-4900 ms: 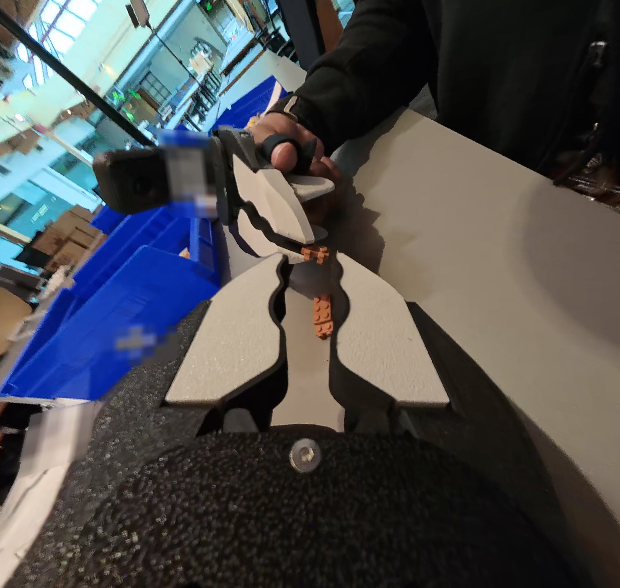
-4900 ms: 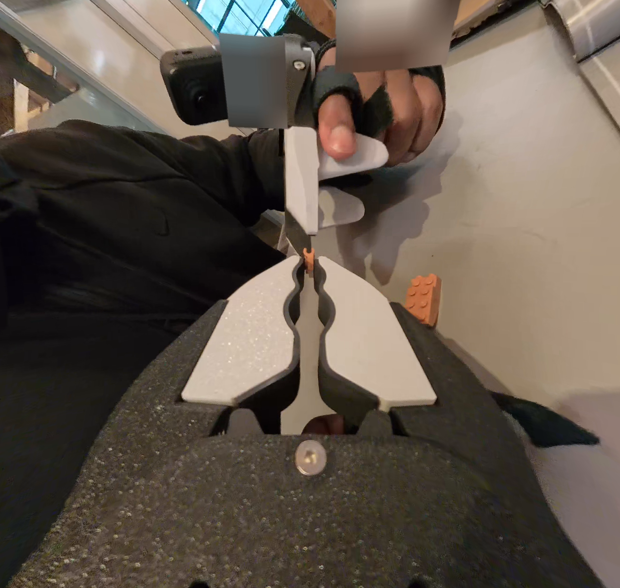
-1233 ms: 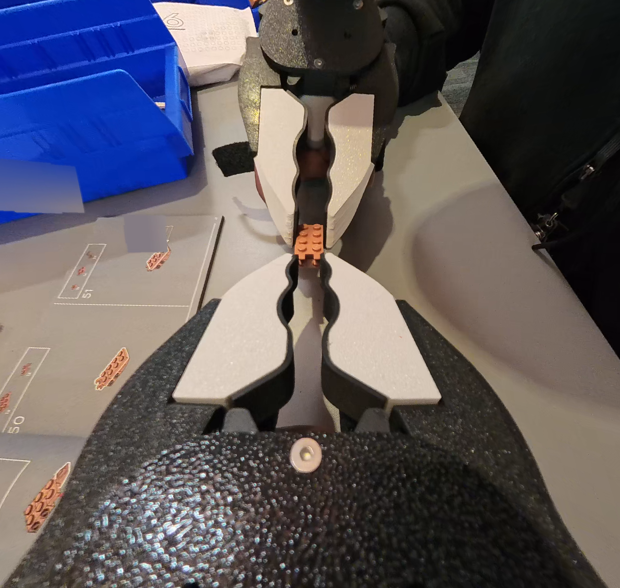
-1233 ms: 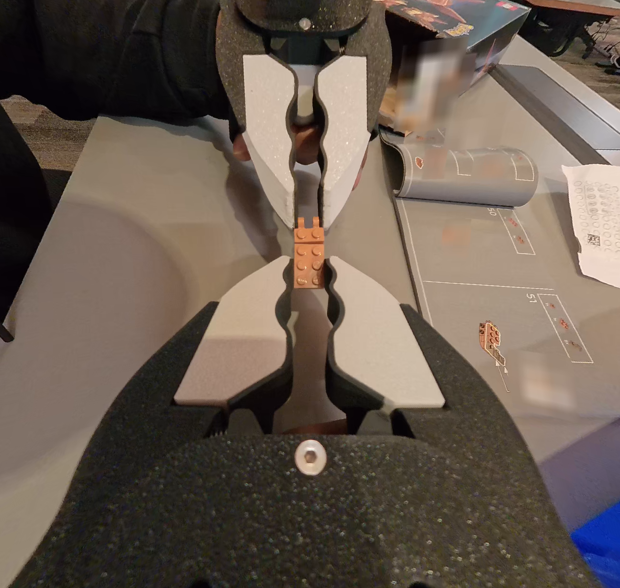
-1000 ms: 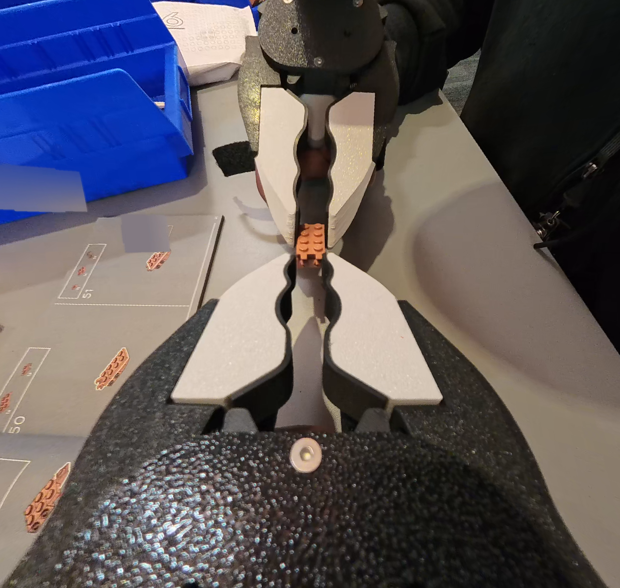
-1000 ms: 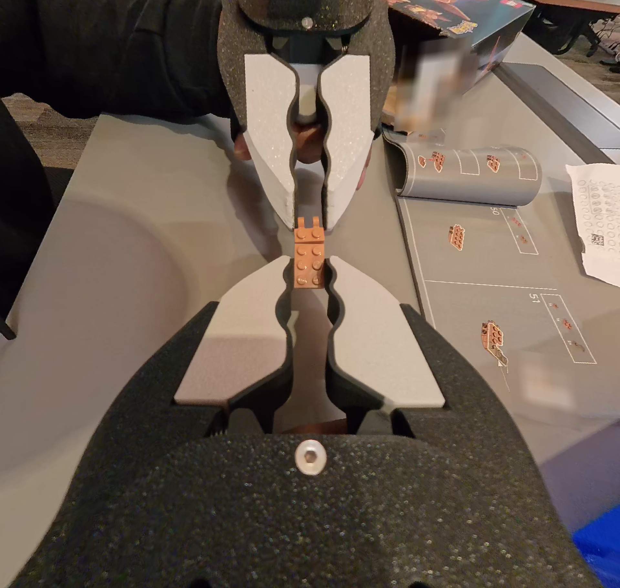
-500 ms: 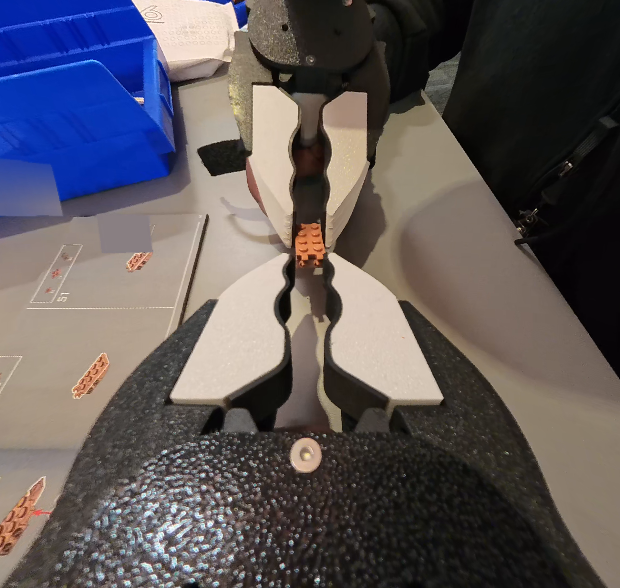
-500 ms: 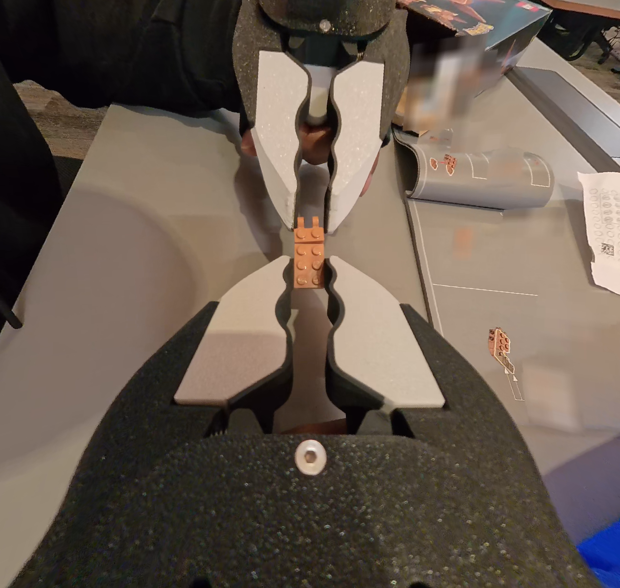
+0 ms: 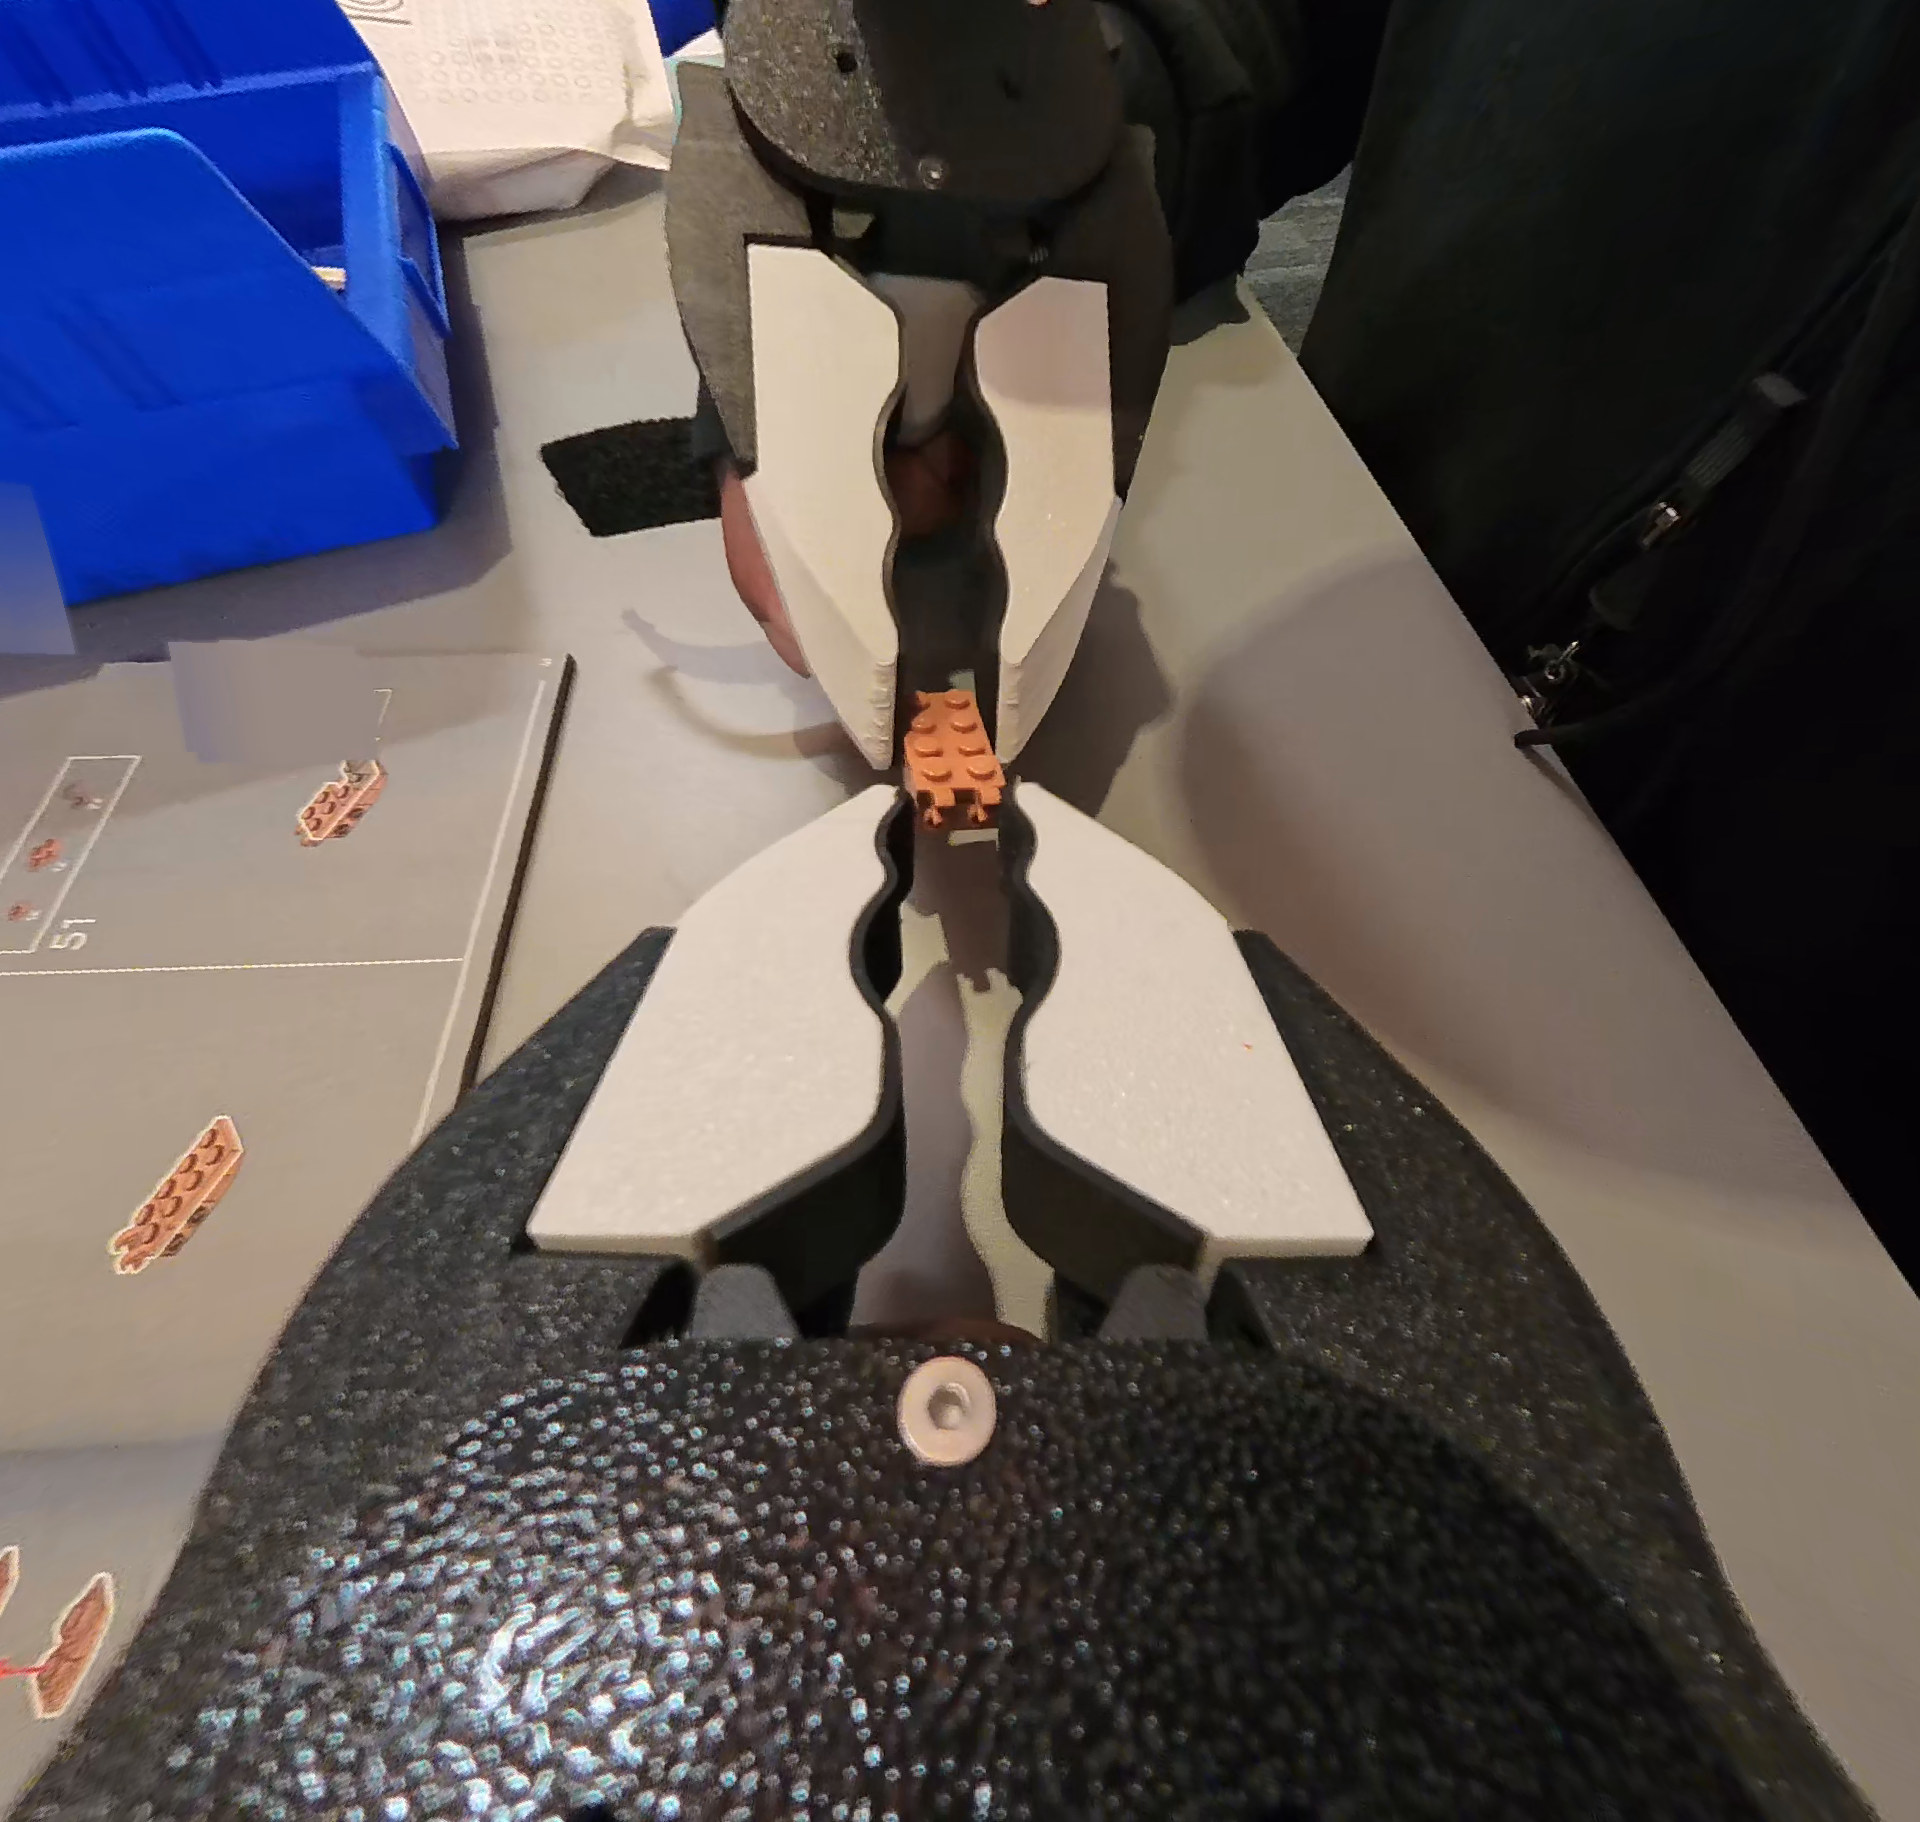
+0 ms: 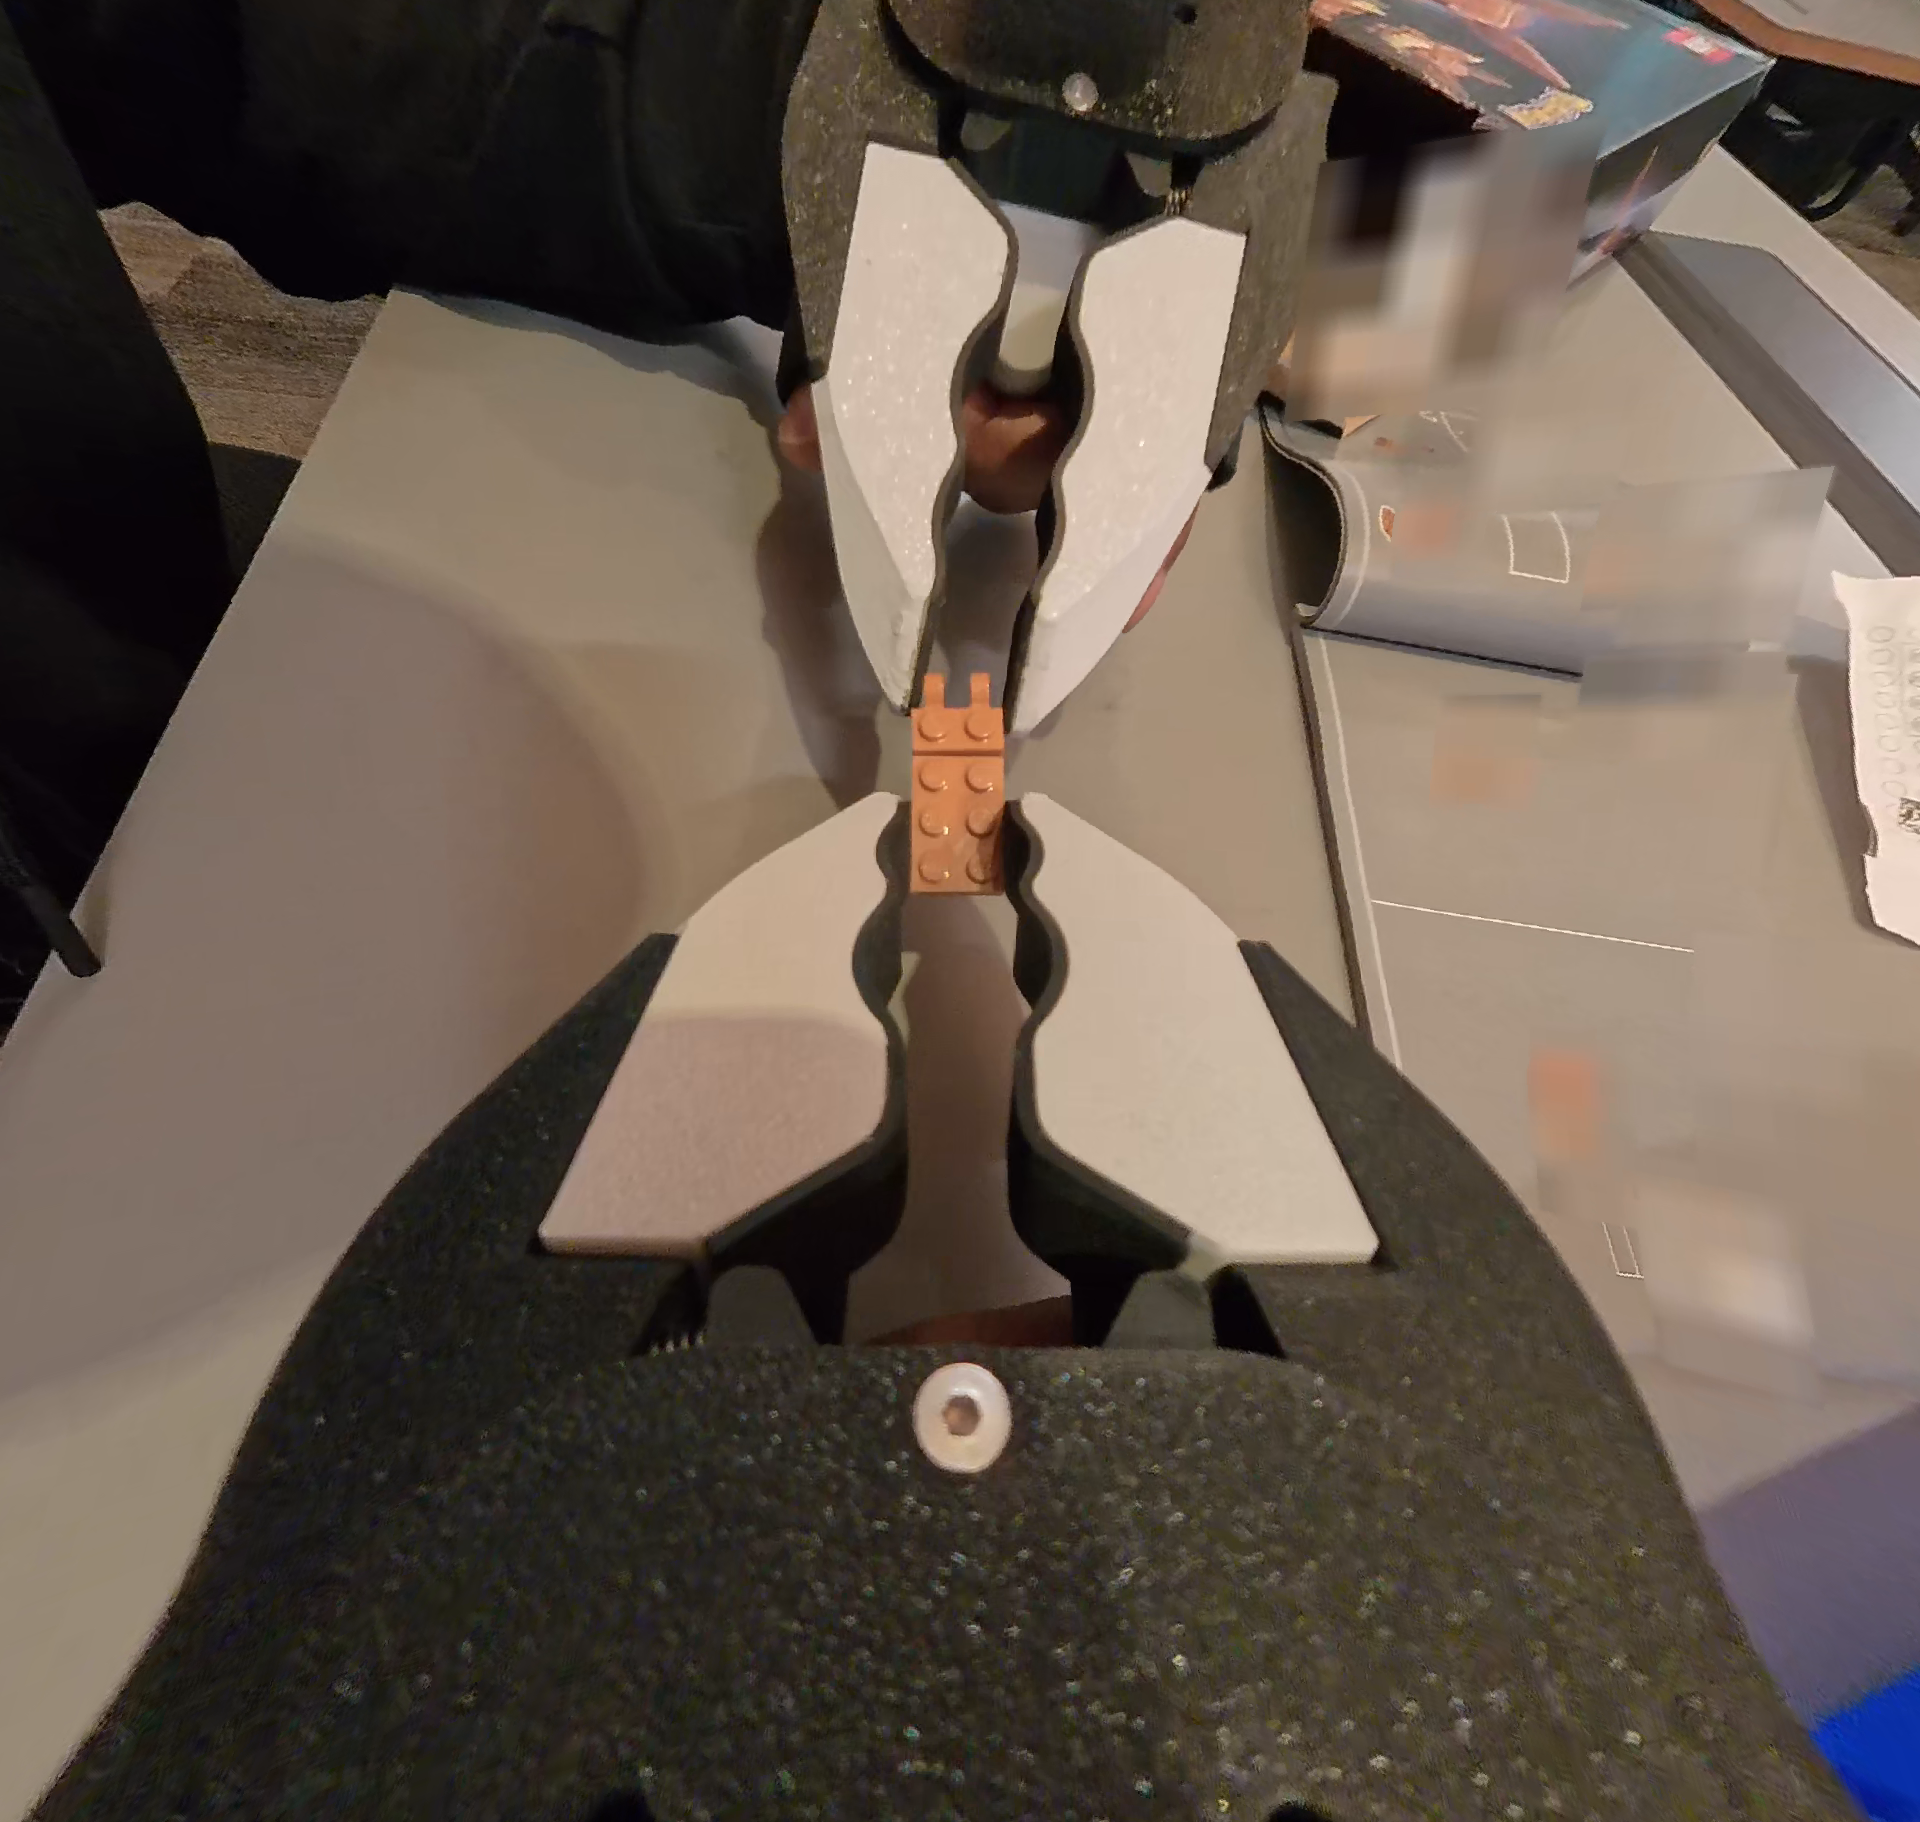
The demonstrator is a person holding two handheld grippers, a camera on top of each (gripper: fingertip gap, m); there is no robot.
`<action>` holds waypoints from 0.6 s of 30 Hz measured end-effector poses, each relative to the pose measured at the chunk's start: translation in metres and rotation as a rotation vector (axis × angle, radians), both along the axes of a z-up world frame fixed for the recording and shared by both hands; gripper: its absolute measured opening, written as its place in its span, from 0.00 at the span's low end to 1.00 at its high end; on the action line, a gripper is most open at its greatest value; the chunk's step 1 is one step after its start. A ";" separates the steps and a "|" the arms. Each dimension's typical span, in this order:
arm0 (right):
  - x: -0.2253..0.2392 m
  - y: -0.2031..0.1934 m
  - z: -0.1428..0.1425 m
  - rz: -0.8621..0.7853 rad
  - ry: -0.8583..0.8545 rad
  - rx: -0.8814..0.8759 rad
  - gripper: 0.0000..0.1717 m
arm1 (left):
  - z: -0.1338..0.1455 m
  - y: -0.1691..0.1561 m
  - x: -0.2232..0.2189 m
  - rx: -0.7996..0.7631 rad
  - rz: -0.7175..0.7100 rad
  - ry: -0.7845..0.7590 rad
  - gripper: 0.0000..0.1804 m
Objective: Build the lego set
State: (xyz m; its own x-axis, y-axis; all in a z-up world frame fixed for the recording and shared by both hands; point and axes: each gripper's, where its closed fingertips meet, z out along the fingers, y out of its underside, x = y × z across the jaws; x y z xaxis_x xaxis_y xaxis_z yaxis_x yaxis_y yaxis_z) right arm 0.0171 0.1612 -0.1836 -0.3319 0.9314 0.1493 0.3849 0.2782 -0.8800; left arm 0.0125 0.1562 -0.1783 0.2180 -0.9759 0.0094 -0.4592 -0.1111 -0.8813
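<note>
Left wrist view: my left hand-held gripper (image 9: 951,816) meets my right hand-held gripper (image 9: 945,733) tip to tip above the grey bench (image 9: 1351,837).
Left hand-held gripper: clenched on the small orange clip plate (image 10: 958,728); both fingertips press its sides in the right wrist view, its two prongs pointing back between my fingers.
Right hand-held gripper: its point in its own view is (image 10: 956,842); it grasps the orange plate (image 10: 956,842), a two-by-three studded piece, with both pads against its long edges.
Pieces: the clip plate sits end to end against the plate, touching, studs up on both, held in the air over the bench.
Left of me: blue bins (image 9: 208,318), a white bag (image 9: 520,79) behind them, a black patch (image 9: 634,473) on the bench, and the open booklet (image 9: 260,941) lying flat.
Right wrist view: the booklet's curled page (image 10: 1455,567), a dark box (image 10: 1558,79) beyond it, a white sheet (image 10: 1881,754) at the edge.
Person: black sleeves (image 10: 468,89) behind both hand-held grippers.
</note>
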 end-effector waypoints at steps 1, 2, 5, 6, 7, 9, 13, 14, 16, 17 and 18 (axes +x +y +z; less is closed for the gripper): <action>0.000 0.000 0.000 0.001 0.001 0.000 0.09 | 0.000 -0.001 0.000 -0.007 -0.002 -0.003 0.08; 0.000 -0.001 0.000 0.003 0.002 -0.001 0.09 | 0.000 -0.001 0.000 -0.015 -0.003 -0.007 0.08; 0.000 -0.002 0.004 0.008 0.016 -0.024 0.10 | -0.003 -0.002 0.001 -0.028 -0.008 0.004 0.10; 0.000 -0.002 0.005 0.007 0.019 -0.028 0.09 | -0.006 -0.002 0.001 -0.026 -0.009 0.020 0.11; 0.000 -0.002 0.005 0.006 0.020 -0.029 0.09 | -0.008 -0.003 0.002 -0.023 -0.012 0.032 0.11; 0.000 -0.001 0.005 0.005 0.020 -0.030 0.09 | -0.009 -0.004 0.003 -0.026 -0.018 0.035 0.11; 0.000 0.001 0.006 -0.006 0.024 -0.033 0.09 | -0.008 0.000 0.002 -0.019 0.002 0.031 0.12; 0.000 0.002 0.007 -0.012 0.027 -0.042 0.09 | -0.007 0.002 0.002 -0.012 0.015 0.025 0.12; 0.001 0.006 0.010 -0.029 0.032 -0.066 0.09 | -0.004 0.007 0.001 0.003 0.044 0.008 0.12; 0.001 0.009 0.011 -0.040 0.035 -0.078 0.09 | -0.002 0.010 0.000 0.009 0.062 -0.004 0.12; 0.001 0.011 0.013 -0.051 0.038 -0.092 0.09 | -0.001 0.013 0.000 0.013 0.080 -0.018 0.12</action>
State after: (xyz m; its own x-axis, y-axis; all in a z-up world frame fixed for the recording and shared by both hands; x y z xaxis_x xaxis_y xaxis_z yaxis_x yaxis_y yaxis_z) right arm 0.0182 0.1726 -0.1706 -0.2798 0.9572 0.0737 0.3627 0.1765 -0.9150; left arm 0.0124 0.1687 -0.1793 0.2952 -0.9554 0.0014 -0.4337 -0.1354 -0.8908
